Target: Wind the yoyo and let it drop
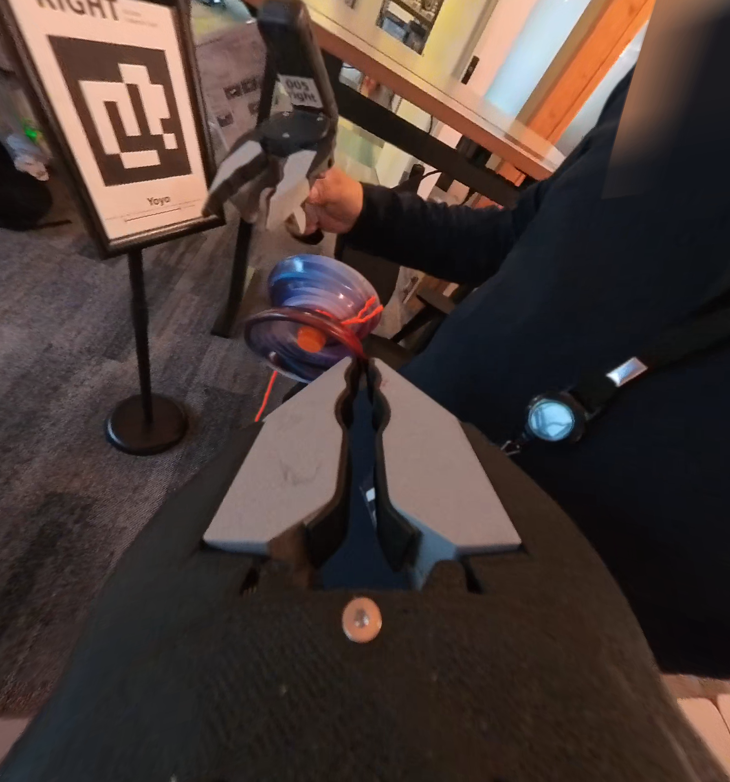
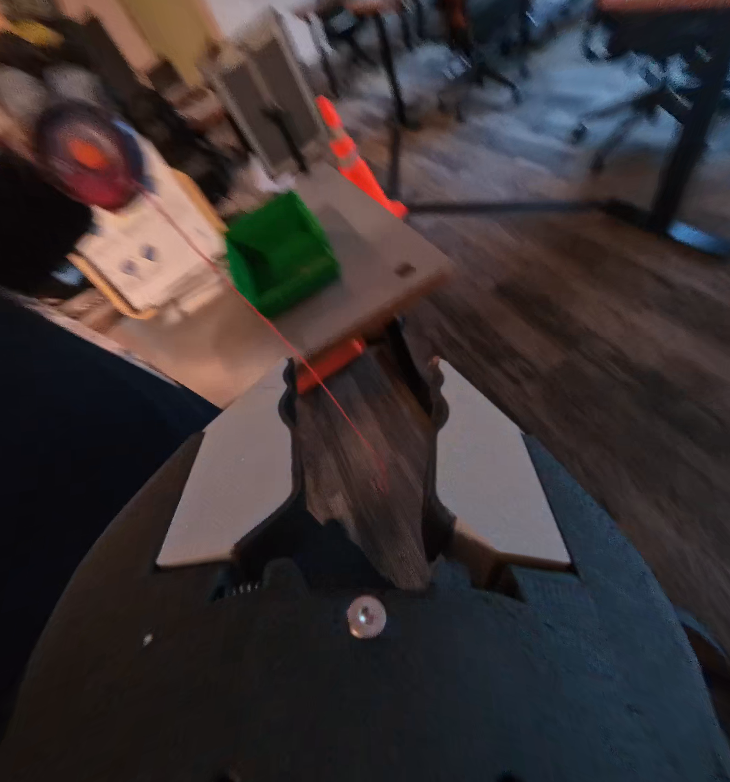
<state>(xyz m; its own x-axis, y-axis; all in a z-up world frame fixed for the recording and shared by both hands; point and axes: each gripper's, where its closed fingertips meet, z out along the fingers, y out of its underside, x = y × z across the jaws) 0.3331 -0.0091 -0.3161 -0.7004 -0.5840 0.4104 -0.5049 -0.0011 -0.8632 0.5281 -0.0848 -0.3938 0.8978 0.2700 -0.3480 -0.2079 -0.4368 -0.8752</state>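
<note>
Red string (image 1: 361, 316) is what my left claw (image 1: 361, 364) has at its tips: the two fingers are pressed together on a strand of it where it comes off the rim, and the blue see-through yoyo (image 1: 312, 313) hangs just beyond those tips, touching or nearly so, its axle lying roughly across the claw's reach with the orange hub (image 1: 310, 338) facing me. A loose tail of string trails down below the left finger. My right claw (image 2: 361, 381) stands wide open and grips nothing; a thin line of string runs slanting through the gap between its fingers without either finger pressing it, and leads up and away to the left toward the yoyo (image 2: 90, 161). So the left claw is the nearer one by far. I judge that winding turns on carrying that slack line around the groove between the two halves, crosswise to the axle.
</note>
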